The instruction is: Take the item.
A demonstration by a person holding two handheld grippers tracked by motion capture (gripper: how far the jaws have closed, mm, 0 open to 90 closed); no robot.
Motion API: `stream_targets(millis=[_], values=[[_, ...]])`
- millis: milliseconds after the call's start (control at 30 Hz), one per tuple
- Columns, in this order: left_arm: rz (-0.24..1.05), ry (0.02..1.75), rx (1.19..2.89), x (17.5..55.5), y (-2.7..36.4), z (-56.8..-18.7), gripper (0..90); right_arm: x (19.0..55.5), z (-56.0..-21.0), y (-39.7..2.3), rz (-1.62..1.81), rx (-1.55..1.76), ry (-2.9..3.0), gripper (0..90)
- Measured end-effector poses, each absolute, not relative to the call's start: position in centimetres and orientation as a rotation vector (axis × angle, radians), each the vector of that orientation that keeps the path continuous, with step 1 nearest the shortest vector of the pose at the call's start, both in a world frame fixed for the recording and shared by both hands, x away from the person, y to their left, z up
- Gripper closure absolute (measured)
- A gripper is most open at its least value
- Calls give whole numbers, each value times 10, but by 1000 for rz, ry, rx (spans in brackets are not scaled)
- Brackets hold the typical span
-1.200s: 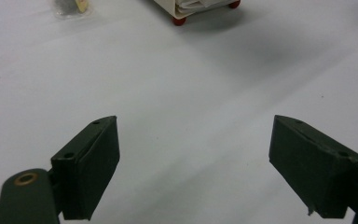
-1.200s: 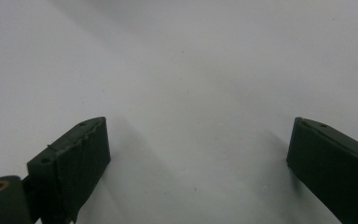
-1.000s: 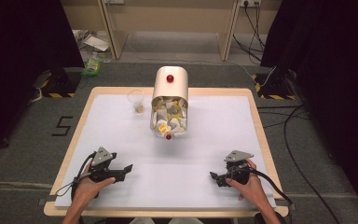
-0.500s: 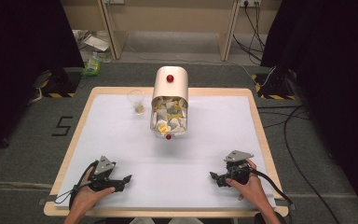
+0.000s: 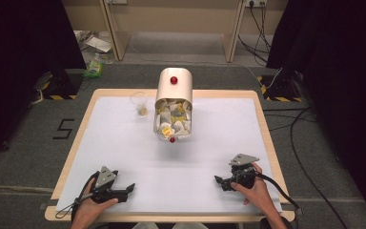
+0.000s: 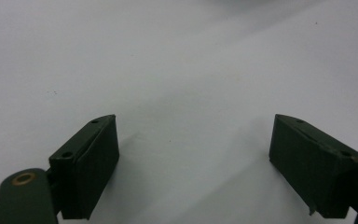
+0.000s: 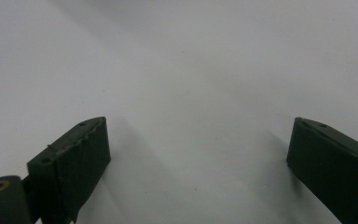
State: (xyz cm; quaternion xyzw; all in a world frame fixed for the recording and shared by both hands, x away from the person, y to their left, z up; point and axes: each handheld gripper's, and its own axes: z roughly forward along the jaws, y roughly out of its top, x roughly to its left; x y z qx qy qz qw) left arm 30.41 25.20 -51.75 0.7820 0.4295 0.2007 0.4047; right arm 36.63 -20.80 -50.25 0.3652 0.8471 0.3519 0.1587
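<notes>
left tool [image 5: 129,189] drawn back toward the near worktop [image 5: 124,143] edge, jaws spread and empty, right tool [image 5: 219,181] resting near right, jaws spread, tea-bag dispenser [image 5: 173,105] and cup [image 5: 139,103] well apart at the far side

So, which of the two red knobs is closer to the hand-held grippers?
The red knob at the near, lower edge of the clear-fronted box of tea bags. The other red knob sits on the box's cream rounded top, farther back.
</notes>
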Motion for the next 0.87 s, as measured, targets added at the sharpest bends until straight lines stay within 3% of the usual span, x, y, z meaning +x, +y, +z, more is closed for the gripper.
stream_targets(millis=[867], values=[[512,1085,1958,303,252,-519,150,366,-503,-208,1008,1052,2422,64]])
